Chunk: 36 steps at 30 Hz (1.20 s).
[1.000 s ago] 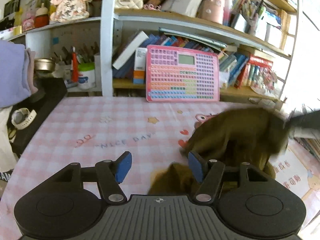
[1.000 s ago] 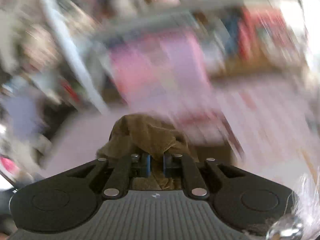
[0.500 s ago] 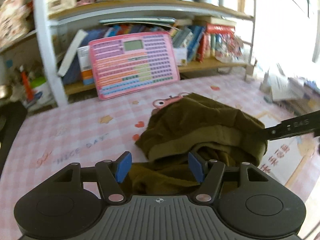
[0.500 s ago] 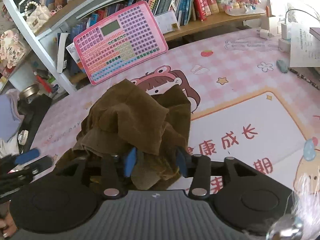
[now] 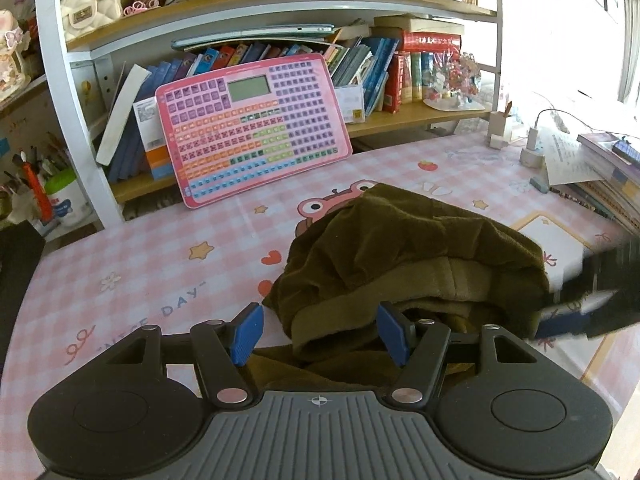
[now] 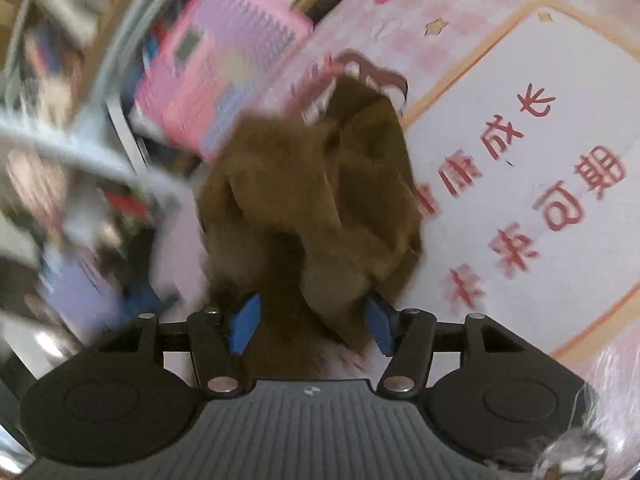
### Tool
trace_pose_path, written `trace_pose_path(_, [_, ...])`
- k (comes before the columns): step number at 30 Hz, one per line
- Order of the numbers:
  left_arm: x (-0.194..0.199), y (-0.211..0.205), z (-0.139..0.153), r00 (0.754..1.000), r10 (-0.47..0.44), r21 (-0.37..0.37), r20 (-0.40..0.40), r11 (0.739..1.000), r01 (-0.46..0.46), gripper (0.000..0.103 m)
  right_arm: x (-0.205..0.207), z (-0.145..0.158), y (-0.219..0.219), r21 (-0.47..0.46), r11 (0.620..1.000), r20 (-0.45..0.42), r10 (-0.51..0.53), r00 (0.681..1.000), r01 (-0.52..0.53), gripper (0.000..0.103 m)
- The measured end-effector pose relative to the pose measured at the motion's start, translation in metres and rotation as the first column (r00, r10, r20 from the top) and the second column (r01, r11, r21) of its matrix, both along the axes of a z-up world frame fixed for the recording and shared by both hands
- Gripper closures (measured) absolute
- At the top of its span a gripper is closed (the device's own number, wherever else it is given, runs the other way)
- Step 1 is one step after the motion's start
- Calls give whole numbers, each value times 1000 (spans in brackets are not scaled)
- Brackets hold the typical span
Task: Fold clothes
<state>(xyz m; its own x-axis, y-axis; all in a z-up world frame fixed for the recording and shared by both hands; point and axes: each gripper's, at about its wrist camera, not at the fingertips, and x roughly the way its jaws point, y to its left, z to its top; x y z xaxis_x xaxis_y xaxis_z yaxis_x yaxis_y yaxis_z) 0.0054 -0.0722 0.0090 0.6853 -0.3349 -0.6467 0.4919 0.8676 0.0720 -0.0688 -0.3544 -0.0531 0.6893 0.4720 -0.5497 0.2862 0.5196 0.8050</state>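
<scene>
A second ago the right gripper (image 6: 311, 326) was pinched on the brown garment (image 5: 400, 256) and swinging it in; now its fingers stand apart with the cloth lying between them, so it has let go. The garment sits in a crumpled heap on the tabletop (image 5: 140, 264), near the pink keyboard toy (image 5: 252, 132). The left gripper (image 5: 320, 332) has moved in to the heap's near edge, fingers apart, holding nothing. The heap shows no neat fold; judging by that, it needs spreading flat.

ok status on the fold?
Left gripper open, right gripper open. Brown garment bunched on table, unfolded. Pink keyboard toy behind it, clear.
</scene>
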Motion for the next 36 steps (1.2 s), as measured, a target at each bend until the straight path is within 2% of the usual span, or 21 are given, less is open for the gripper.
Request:
trace_pose_path(2, [0, 3, 1, 1000, -1, 6, 2, 1000, 1, 39, -1, -5, -9, 119, 989, 15, -95, 995, 93, 41])
trace_pose_path(5, [4, 3, -1, 1000, -3, 28, 0, 1000, 3, 39, 2, -18, -15, 182, 966, -52, -175, 983, 181, 44])
trace_pose_path(7, [7, -1, -4, 1000, -9, 74, 1, 997, 9, 39, 5, -26, -11, 187, 964, -106, -173, 979, 191, 57])
trace_pose_path(9, [11, -7, -8, 1000, -31, 116, 2, 993, 30, 39, 7, -27, -6, 181, 967, -112, -161, 981, 179, 78])
trace_pose_path(12, [17, -16, -16, 999, -52, 167, 7, 985, 50, 40, 6, -10, -6, 179, 970, -37, -160, 986, 164, 89])
trace_pose_path(16, [22, -27, -23, 996, -86, 221, 16, 972, 80, 40, 6, 16, -8, 180, 973, 75, -161, 984, 145, 91])
trace_pose_path(19, [13, -33, -16, 987, -147, 218, 65, 967, 130, 39, 6, 39, -10, 192, 974, 165, -155, 974, 123, 92])
trace_pose_path(23, [4, -42, -15, 974, -191, 254, 119, 954, 157, 39, 13, 69, -6, 189, 979, 245, -125, 962, 79, 92])
trace_pose_path(26, [0, -50, -20, 968, -210, 285, 137, 944, 164, 39, 15, 85, -1, 193, 980, 276, -108, 955, 55, 92])
trace_pose_path(32, [-5, -59, -24, 961, -203, 312, 188, 940, 137, 39, 4, 102, -4, 201, 978, 304, -111, 946, 51, 92])
trace_pose_path(36, [-20, -65, -13, 936, -252, 310, 247, 935, 171, 39, 1, 108, -15, 217, 973, 313, -143, 939, 76, 92])
